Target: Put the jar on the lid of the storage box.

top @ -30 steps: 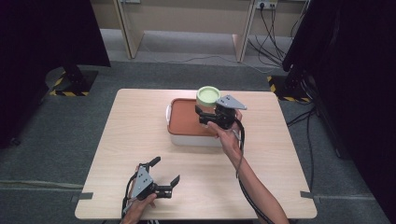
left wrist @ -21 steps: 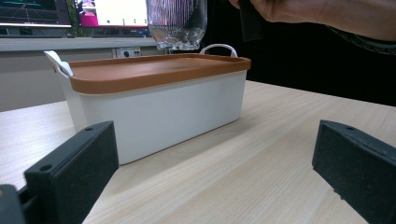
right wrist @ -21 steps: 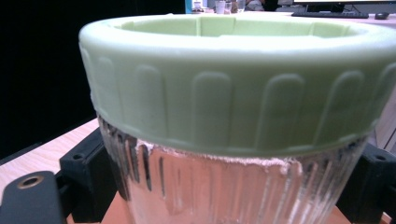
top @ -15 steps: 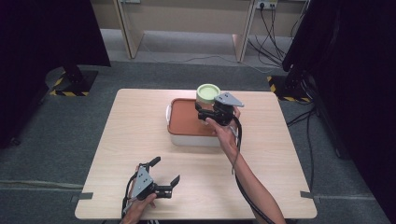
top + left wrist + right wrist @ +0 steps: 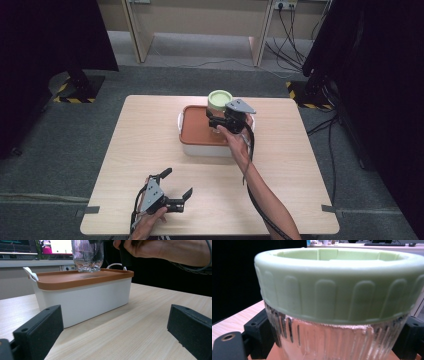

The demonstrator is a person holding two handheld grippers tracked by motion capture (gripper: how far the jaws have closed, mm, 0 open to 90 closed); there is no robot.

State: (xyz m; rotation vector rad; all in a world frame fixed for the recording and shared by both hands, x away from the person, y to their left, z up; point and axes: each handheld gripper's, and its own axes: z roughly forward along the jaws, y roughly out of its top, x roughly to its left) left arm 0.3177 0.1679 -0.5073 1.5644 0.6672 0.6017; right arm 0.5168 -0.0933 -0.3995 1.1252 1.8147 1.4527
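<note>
Right gripper point(image 5: 214, 121) at the far middle of the desk point(image 5: 135, 145), jaws clamped on either side of a ribbed clear glass jar point(image 5: 216, 111) just below its pale green screw lid point(image 5: 219, 98). In the right gripper view the black jaws press against the glass on both sides, and the lid point(image 5: 337, 282), with moulded vertical grip ribs around its edge, sits fully on the jar point(image 5: 332, 342).

The jar stands upright on the terracotta-orange lid point(image 5: 197, 131) of a white rectangular storage box point(image 5: 207, 150), toward the box's far right corner. In the left gripper view the jar base point(image 5: 87, 263) meets the orange lid point(image 5: 82, 278); whether it bears its full weight there or is held a hair above, I cannot tell. The box point(image 5: 85, 300) has white clip handles at its ends, one at the near-left end and one looped behind the jar. The person's right hand point(image 5: 235, 137) wraps the gripper body; the forearm runs back to the near edge of the desk with the black cable trailing along it.

Left gripper point(image 5: 177, 190) lies low at the near left of the desk, well apart from the box, jaws spread wide with nothing between them. In its own view the two black jaws stand far apart at the frame's lower corners, bare pale wood between, pointing toward the box's long side.

Grey carpet floor point(image 5: 60, 150) around the desk; black stand with yellow-black hazard tape point(image 5: 75, 90) at far left.
</note>
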